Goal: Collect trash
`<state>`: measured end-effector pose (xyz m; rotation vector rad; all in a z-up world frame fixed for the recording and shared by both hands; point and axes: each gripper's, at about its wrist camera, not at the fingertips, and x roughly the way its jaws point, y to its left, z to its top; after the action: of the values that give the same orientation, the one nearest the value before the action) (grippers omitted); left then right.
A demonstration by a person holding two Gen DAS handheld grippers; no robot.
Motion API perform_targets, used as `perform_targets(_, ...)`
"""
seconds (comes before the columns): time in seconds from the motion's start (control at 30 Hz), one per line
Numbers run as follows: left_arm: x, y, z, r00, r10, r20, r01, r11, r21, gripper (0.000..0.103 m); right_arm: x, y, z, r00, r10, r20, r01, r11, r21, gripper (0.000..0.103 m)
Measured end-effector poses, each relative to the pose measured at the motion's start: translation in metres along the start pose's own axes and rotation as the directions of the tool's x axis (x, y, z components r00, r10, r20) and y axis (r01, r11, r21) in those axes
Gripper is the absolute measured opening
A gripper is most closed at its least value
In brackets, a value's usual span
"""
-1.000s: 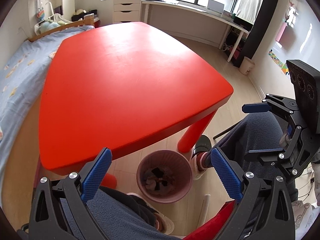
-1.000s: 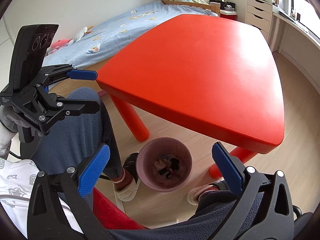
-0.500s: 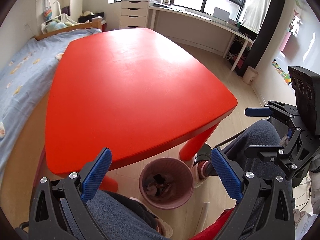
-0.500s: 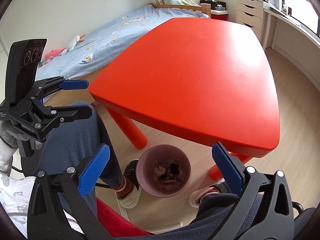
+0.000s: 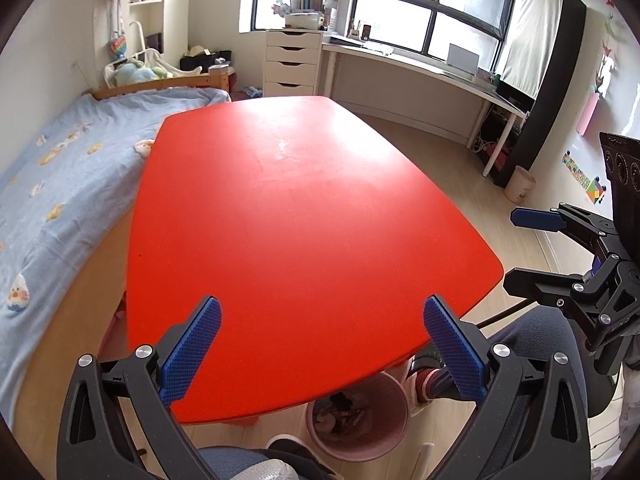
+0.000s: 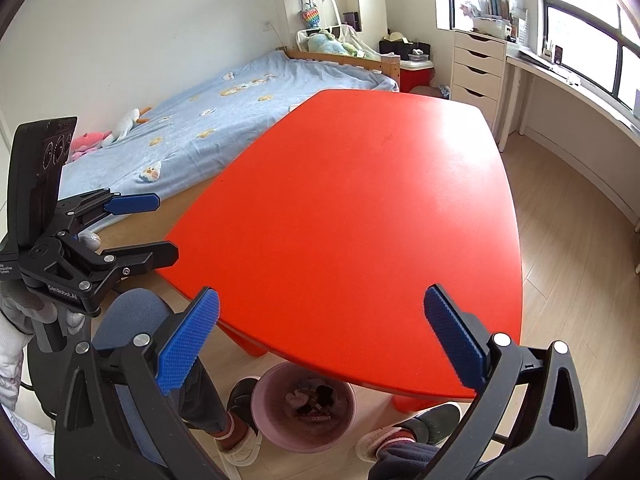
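A pink waste bin point(image 5: 360, 436) point(image 6: 280, 428) stands on the floor under the near edge of the red table point(image 5: 296, 220) point(image 6: 380, 208), between the person's feet, with several scraps of trash inside. My left gripper point(image 5: 320, 344) hangs open above the table's near edge with nothing between its blue pads. It also shows at the left of the right wrist view as the left gripper point(image 6: 156, 228), open. My right gripper point(image 6: 320, 336) is open and empty too, over the near corner, and appears at the right of the left wrist view as the right gripper point(image 5: 524, 248). The tabletop carries nothing.
A bed with a blue sheet point(image 5: 52, 176) point(image 6: 224, 112) runs along the table's left side. A white drawer unit point(image 5: 292, 62) and a long desk point(image 5: 420, 68) line the window wall. The person's legs point(image 5: 532, 344) and slippers point(image 6: 240, 448) flank the bin.
Both grippers have risen and tilted up. The bin has slid toward the bottom of both views and the table now fills more of them. Jaws stay open.
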<state>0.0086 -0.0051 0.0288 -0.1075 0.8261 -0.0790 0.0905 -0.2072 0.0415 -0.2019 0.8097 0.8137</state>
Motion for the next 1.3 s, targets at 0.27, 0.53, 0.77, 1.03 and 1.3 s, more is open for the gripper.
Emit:
perform_targets(0.27, 0.005, 0.005, 0.01, 0.999, 0.033, -0.001, -0.033, 0.999, -0.013, 0.097, 0.003, -0.006, 0.013, 1.0, -0.004, 0.017, 0.004, 1.0, 0.003, 0.1)
perform_targets(0.53, 0.003, 0.009, 0.011, 0.999, 0.028, 0.018, -0.027, 0.999, -0.043, 0.097, 0.005, -0.007, 0.015, 1.0, -0.012, 0.015, 0.012, 1.0, 0.002, 0.1)
perform_targets(0.77, 0.002, 0.009, 0.011, 1.0, 0.023, 0.013, -0.022, 0.999, -0.048, 0.097, 0.009, -0.008, 0.014, 1.0, -0.021, 0.006, 0.021, 1.0, 0.004, 0.1)
perform_targets(1.03, 0.003, 0.008, 0.012, 1.0, 0.015, 0.012, -0.014, 0.999, -0.04, 0.097, 0.009, -0.01, 0.016, 1.0, -0.028, 0.006, 0.028, 1.0, 0.005, 0.1)
perform_targets(1.3, 0.003, 0.007, 0.013, 1.0, 0.012, 0.01, -0.012, 0.999, -0.034, 0.097, 0.008, -0.013, 0.015, 0.999, -0.033, 0.006, 0.033, 0.999, 0.006, 0.1)
